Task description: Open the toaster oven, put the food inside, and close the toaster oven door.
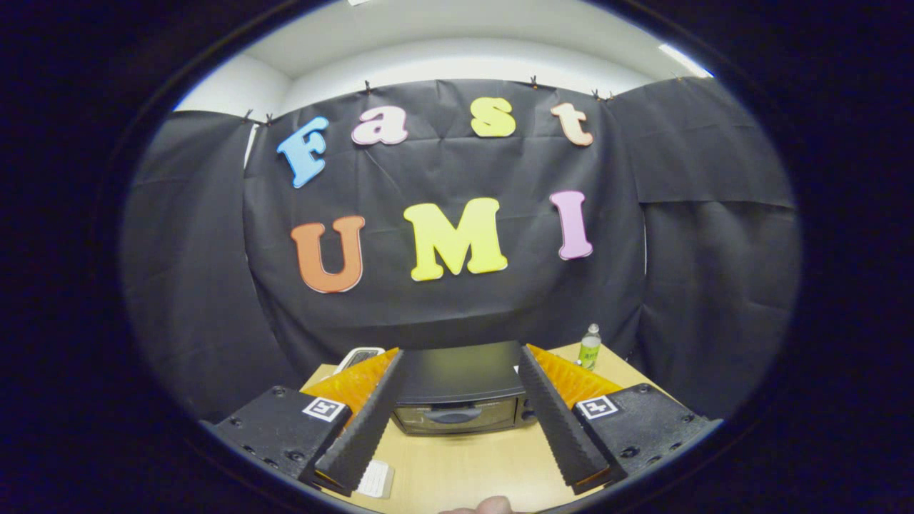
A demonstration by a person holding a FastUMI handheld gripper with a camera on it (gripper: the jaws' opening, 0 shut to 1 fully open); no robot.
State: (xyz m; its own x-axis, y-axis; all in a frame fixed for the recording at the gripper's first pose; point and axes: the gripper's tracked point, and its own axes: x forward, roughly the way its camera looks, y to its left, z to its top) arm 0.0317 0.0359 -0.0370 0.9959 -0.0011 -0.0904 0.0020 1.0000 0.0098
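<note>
Wooden counter (464,457) spreads below the claw (460,457), whose fingers stand wide apart, holding nothing. Beyond them sits the toaster oven (457,396), door shut; any pull should take the handle (454,415) squarely.

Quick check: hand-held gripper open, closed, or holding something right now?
Hand-held gripper: open, holding nothing; fingers spread apart, with the closed toaster oven seen between and beyond them.

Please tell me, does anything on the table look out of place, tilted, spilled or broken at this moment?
Nothing stands out. The toaster oven sits square on the table with its door shut, seen between the fingers of the open gripper. A small bottle stands upright behind it. No spill or damage shows.
</note>
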